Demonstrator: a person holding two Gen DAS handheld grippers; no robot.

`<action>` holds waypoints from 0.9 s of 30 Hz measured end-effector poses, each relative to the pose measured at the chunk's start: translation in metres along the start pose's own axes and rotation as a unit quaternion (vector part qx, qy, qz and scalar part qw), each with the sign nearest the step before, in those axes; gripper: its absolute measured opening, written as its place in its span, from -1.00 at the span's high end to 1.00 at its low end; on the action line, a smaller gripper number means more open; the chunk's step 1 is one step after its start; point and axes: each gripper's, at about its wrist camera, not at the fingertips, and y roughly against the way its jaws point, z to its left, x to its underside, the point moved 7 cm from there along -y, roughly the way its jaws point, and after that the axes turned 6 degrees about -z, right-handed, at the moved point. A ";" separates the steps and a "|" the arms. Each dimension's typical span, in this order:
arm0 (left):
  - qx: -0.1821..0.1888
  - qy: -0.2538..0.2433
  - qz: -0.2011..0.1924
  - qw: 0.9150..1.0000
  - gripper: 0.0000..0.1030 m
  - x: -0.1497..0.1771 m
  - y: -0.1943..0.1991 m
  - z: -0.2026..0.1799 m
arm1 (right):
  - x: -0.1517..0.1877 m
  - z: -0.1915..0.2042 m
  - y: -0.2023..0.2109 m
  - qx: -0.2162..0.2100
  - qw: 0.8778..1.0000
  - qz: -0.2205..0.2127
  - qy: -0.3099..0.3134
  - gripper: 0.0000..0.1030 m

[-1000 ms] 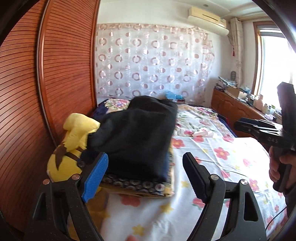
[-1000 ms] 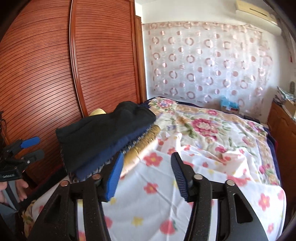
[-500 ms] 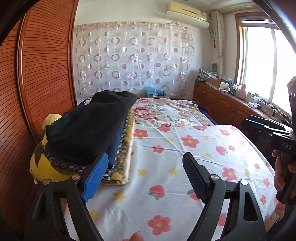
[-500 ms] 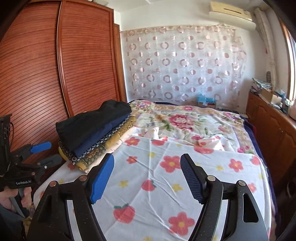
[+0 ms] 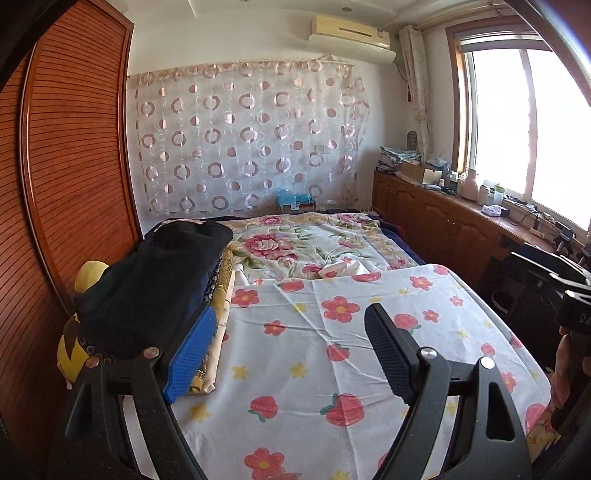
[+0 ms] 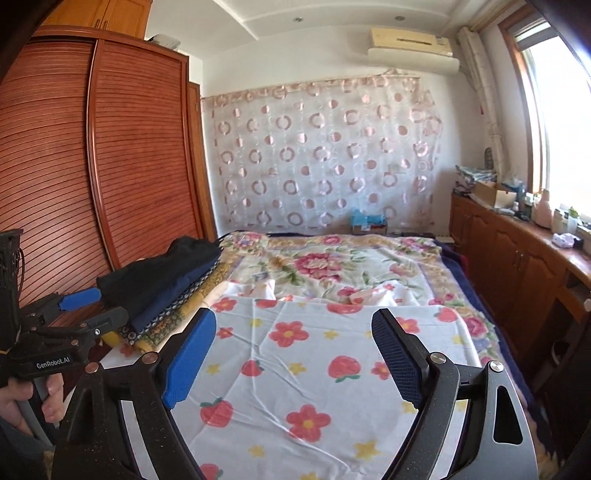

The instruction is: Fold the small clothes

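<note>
Room: bedroom; bed [image 5: 424, 321] fills the middle, covered at the near end by a white sheet with red flowers [image 5: 332, 332] and at the far end by a floral quilt [image 5: 295, 247].
Left side: slatted wooden wardrobe [image 5: 74, 177] runs along the bed's edge.
Far wall: sheer circle-print curtain [image 5: 243, 136], air conditioner [image 5: 351, 35] above it.
Right side: wooden cabinets [image 5: 436, 218] under a bright window [image 5: 517, 122], top cluttered with small items.
Task item: stack of folded clothes [image 5: 155, 288], dark garment on top, patterned and yellow layers below; sits on the bed's left edge next to the wardrobe, partly over a yellow plush toy [image 5: 79, 347].
Left gripper [image 5: 291, 354]: jaws spread wide, nothing between them; blue pad just beside the stack's near corner, contact unclear.
Right gripper [image 6: 295, 350]: jaws spread wide, holding nothing, above the flowered sheet.
Obstructions: none between either gripper and the sheet; stack is beside the left gripper's left finger.
Change vs 1.0 s ago: both cameras sit farther back and higher; the stack looks smaller and is shifted left; more sheet shows.
Free space: flowered sheet is bare and mostly flat with light creases; its far edge meets a small crumpled cloth [image 5: 341, 267] on the quilt.
</note>
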 end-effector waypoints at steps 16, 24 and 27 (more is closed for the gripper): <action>0.009 0.004 -0.014 1.000 -0.61 -0.007 0.012 -0.008 | 0.013 0.003 0.013 0.017 1.000 -0.014 -0.013 -0.70; 0.007 0.005 -0.012 1.000 -0.62 -0.005 0.013 -0.005 | 0.012 -0.012 0.013 0.012 1.000 -0.014 -0.012 -0.70; 0.007 0.004 -0.012 1.000 -0.61 -0.006 0.012 -0.005 | 0.012 -0.015 0.013 0.011 1.000 -0.013 -0.013 -0.70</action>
